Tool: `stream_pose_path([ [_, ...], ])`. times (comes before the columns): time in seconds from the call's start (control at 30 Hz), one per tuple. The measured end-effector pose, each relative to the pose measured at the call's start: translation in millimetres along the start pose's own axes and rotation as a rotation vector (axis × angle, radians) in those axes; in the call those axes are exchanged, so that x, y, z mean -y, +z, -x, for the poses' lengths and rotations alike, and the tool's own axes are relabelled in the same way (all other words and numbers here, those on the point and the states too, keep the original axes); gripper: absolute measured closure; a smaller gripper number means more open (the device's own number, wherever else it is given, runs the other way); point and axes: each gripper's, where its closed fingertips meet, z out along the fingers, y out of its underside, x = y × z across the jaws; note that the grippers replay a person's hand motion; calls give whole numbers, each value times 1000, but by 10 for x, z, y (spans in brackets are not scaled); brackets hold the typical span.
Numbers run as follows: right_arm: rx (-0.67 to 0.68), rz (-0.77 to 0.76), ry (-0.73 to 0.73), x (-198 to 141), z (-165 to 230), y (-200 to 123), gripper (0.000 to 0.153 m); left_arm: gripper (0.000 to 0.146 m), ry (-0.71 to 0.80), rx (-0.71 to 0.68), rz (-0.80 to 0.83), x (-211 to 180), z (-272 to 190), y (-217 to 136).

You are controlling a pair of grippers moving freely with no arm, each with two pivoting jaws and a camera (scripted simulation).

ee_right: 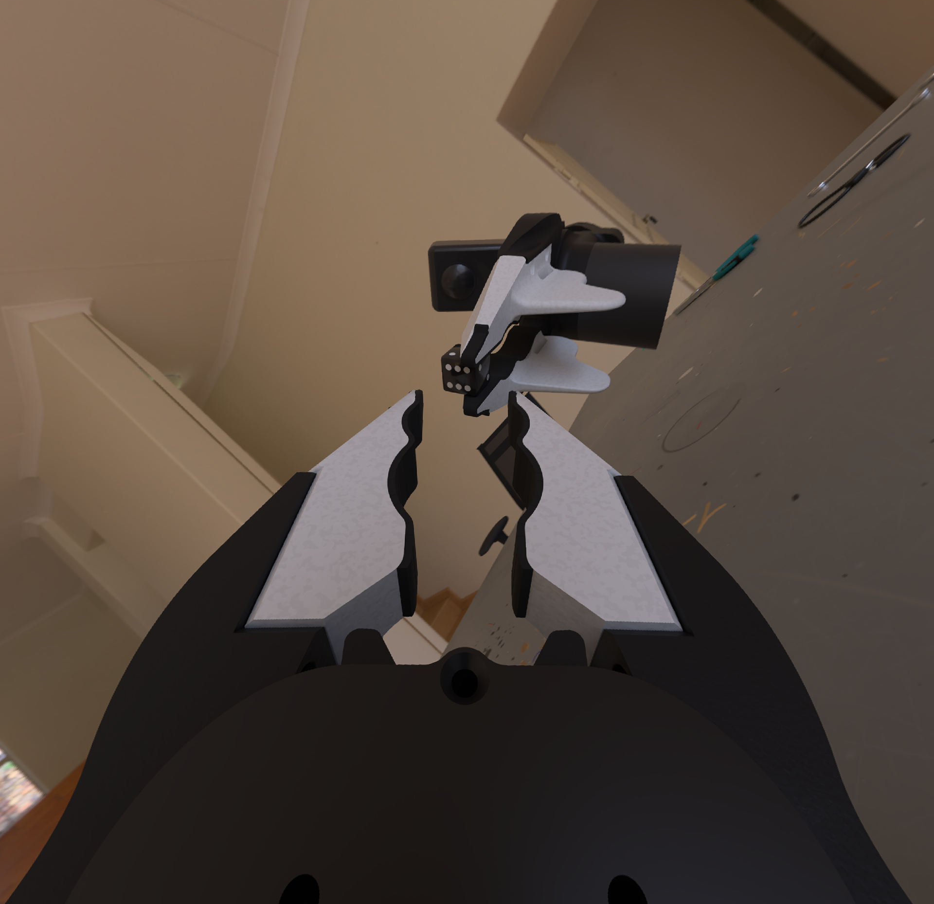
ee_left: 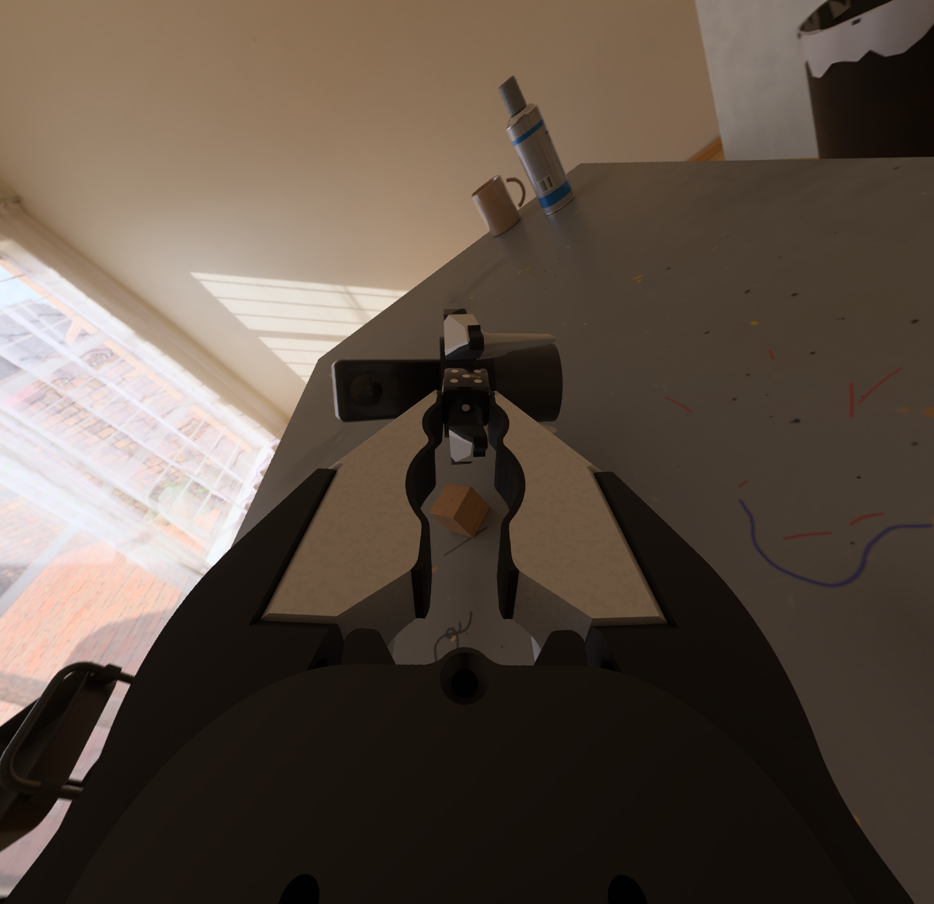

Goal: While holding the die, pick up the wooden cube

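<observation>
Black white-pipped die point(ee_left: 465, 395) between left gripper point(ee_left: 464, 399) fingertips; smooth wooden cube point(ee_left: 460, 508) below.

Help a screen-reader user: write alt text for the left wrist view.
The left hand-held gripper pinches a black die with white pips at its fingertips, above a grey, paint-flecked table. A wooden cube lies on the table, seen between its fingers. The right hand-held gripper faces it, open, close to the die.
</observation>
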Motion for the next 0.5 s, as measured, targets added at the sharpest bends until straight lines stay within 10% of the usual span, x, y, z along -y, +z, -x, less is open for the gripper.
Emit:
stream_pose_path([
  [0.13, -189, -72, -254, 224, -81, -101, 119, 130, -10, 136, 56, -44, 195, -35],
  [0.27, -867, -170, -802, 701, -325, -749, 105, 130, -83, 366, 30, -45, 541, -245],
  [0.33, -1222, 28, -923, 703, -532, -1107, 100, 130, -141, 452, -15, -10, 672, -356],
  [0.5, -1439, 601, -559, 82, -1137, -1555, 75, 130, -258, 579, -111, 15, 870, -579],
])
